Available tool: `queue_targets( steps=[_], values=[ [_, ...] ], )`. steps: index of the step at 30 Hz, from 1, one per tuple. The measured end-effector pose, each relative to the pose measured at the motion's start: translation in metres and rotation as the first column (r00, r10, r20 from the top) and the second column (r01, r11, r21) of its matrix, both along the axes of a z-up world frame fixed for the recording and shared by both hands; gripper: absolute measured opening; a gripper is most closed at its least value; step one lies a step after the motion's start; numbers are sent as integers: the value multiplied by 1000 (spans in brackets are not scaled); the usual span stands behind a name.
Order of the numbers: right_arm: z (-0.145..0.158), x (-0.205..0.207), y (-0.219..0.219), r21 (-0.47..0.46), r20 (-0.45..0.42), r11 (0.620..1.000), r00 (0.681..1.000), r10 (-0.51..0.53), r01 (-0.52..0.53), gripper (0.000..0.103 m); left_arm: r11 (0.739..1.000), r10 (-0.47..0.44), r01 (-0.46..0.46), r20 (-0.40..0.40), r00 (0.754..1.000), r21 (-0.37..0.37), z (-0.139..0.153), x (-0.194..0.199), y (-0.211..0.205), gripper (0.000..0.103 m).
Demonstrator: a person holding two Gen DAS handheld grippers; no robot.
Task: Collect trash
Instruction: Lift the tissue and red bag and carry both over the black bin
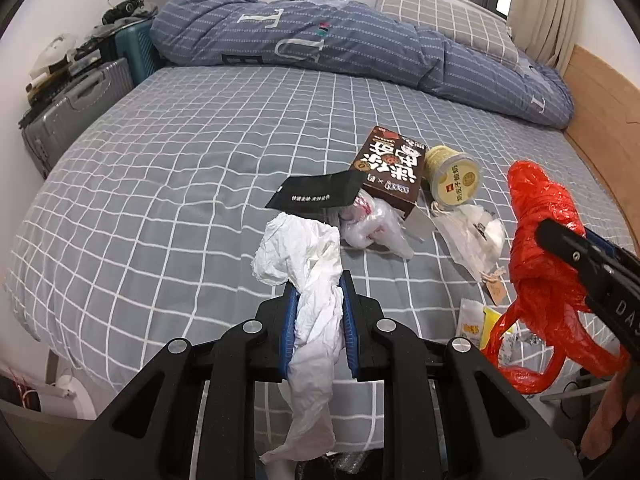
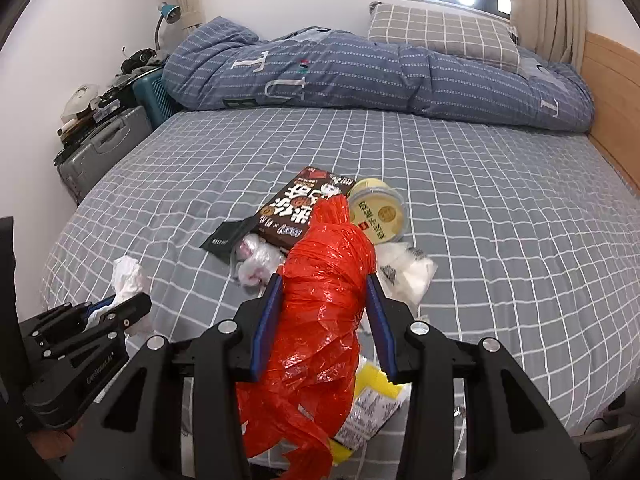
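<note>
bed [image 1: 160,168]: grey checked sheet; most of the trash lies on it in a loose heap near the middle, in front of the rolled blue quilt [image 1: 320,40]; judged risk: light pieces near the front edge, like the yellow packet [image 2: 378,380], could get brushed to the floor
red bag [image 2: 324,300]: crumpled plastic, clamped between the pads of the right gripper [image 2: 326,322], held above the sheet; its loose handles dangle low and could snag the heap or drag a wrapper along; slick film may slip out if the hold is light
white tissue [image 1: 316,300]: pinched by the left gripper [image 1: 320,320], its long tail hanging below; thin paper may tear or slide free, I judge
brown box [image 1: 390,172]: lying flat on the sheet, a black packet [image 1: 316,194] leaning against it; contents cannot be told
yellow cup [image 1: 454,178]: on its side beside the box, lid on; inside hidden; could roll if knocked
clear bags [image 1: 374,224]: crumpled by the box; something pinkish inside one; no bin in sight
</note>
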State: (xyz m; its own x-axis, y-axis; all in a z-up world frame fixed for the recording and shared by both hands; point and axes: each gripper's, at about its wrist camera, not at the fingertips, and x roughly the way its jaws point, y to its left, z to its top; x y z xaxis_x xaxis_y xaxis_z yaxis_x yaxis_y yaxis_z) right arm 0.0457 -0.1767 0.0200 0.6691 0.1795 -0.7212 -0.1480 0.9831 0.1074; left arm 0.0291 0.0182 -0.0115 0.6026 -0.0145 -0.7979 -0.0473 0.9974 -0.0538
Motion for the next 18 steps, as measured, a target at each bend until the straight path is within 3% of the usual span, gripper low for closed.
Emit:
queue_targets(
  steps=[18],
  values=[
    [-3, -73, 6, 2, 0, 999, 999, 44, -44, 40, 998, -16, 18, 30, 999, -59, 10, -59, -6, 20]
  ],
)
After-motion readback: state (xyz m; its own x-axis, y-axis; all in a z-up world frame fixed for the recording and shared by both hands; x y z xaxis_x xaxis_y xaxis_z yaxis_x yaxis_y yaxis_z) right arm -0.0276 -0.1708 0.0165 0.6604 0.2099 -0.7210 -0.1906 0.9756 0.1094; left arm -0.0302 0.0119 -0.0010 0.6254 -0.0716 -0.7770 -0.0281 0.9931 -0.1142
